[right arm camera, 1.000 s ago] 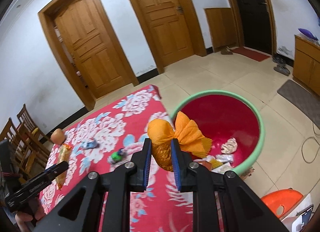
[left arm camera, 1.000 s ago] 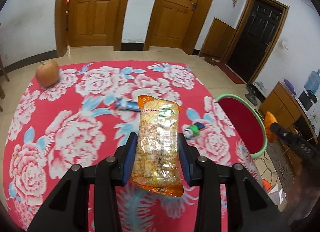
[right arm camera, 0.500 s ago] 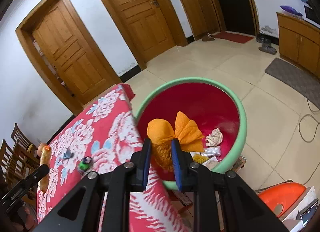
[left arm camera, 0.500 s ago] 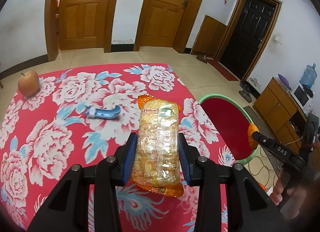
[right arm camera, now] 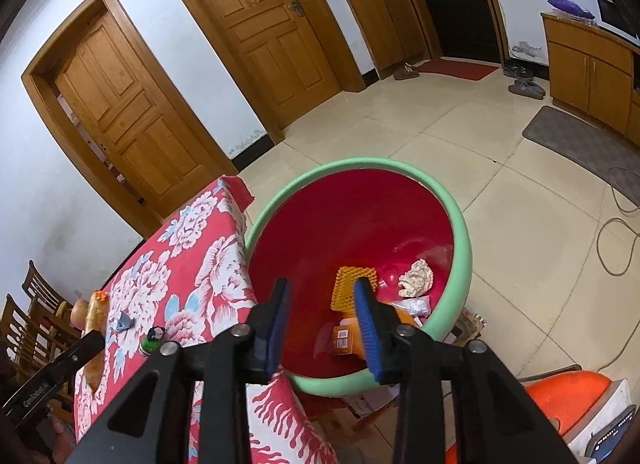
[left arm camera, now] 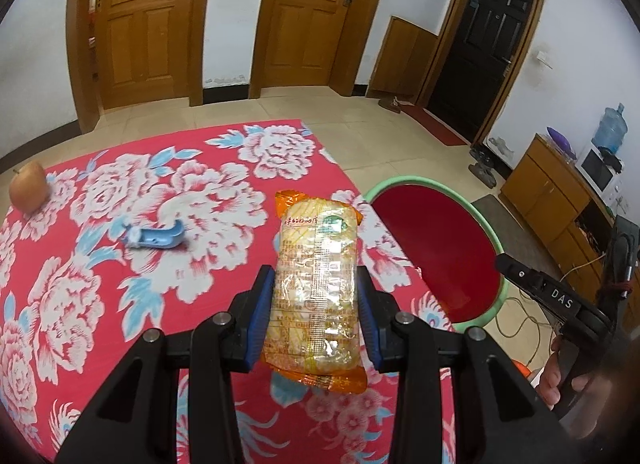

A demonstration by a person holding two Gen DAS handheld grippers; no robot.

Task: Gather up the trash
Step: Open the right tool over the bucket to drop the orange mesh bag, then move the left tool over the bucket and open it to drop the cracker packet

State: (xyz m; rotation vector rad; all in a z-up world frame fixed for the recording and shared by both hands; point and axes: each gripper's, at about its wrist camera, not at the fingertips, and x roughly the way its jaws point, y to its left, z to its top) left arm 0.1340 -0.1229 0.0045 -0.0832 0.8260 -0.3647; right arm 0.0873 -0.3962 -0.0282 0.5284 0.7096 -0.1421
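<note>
Floral-clothed table [left arm camera: 80,304] bears apple [left arm camera: 28,193], perhaps blue wrapper [left arm camera: 157,237].

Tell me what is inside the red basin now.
In the red basin lie an orange net, crumpled paper and a few wrappers. The right gripper, open, covers part of the bottom.

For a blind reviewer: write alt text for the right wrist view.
The right gripper hangs open and empty over a red basin with a green rim, which holds an orange mesh wrapper, a crumpled tissue and other packets. To the left, a floral tablecloth carries a small green item.
</note>
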